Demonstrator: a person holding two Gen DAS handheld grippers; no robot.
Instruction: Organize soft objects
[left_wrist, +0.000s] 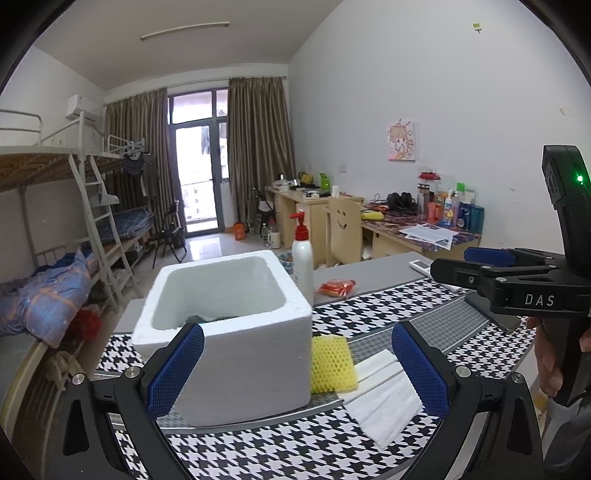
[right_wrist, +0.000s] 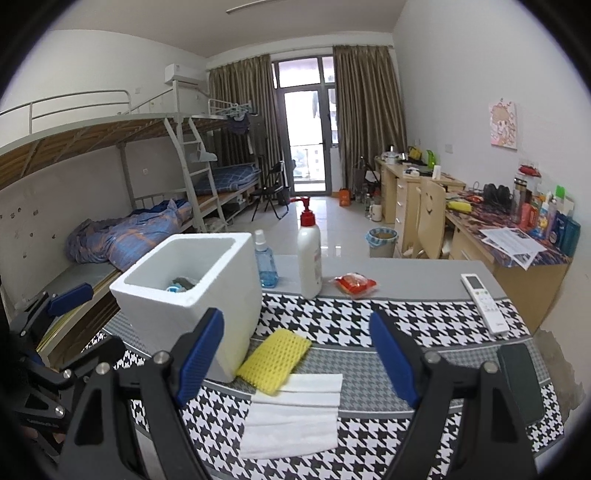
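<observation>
Both tools (left_wrist: 297, 367) (right_wrist: 297, 356) open above yellow sponge (right_wrist: 275, 360)

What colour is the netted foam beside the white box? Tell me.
Yellow foam net; right wrist view.

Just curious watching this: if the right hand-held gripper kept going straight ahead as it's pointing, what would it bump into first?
Probably the white folded cloth on the table, with the yellow sponge just beyond; depth is hard to judge.

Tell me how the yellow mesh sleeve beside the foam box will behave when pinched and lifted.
The yellow mesh sleeve looks like open foam netting, so it probably squashes and weighs very little. It lies flat, so rolling seems unlikely. One end rests on the white pads, which may shift slightly.
</observation>
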